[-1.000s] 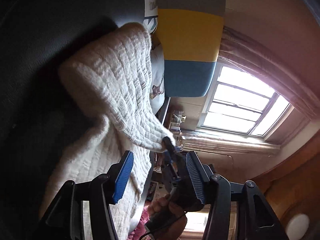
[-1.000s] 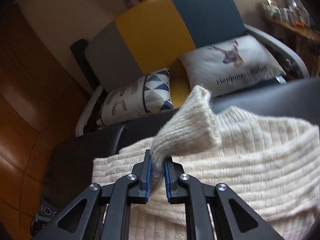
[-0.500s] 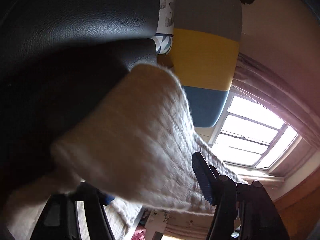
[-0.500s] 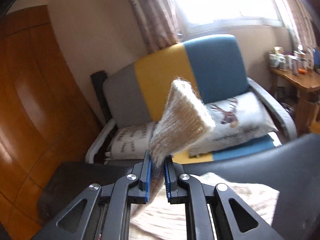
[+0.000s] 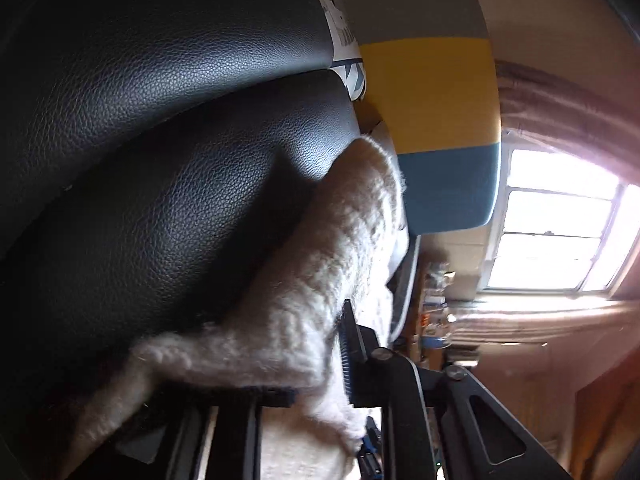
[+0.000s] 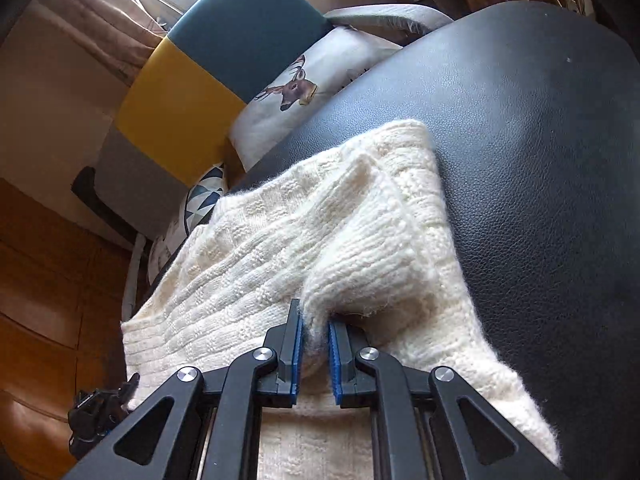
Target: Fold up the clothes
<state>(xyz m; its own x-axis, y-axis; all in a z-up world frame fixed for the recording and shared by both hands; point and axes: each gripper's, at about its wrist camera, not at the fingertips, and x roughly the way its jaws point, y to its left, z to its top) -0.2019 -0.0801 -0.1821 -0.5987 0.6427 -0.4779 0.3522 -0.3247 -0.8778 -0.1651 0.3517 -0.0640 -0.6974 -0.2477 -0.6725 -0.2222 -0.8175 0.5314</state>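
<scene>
Cream knit sweater (image 6: 320, 240) lay on the black leather seat (image 6: 540, 160). Right gripper (image 6: 314, 344) jaws were clenched on its cuff. Left gripper (image 5: 320, 360) had knit between its jaws; grip unclear.

right tongs (image 6: 313, 350) brought sleeve (image 6: 360, 264) down onto sweater (image 6: 240, 280), prev raised high

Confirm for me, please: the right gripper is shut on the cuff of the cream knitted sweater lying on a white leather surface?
Not quite: the leather surface is black, as the right wrist view shows. The right gripper is indeed shut on the cuff of the cream knitted sweater.
</scene>
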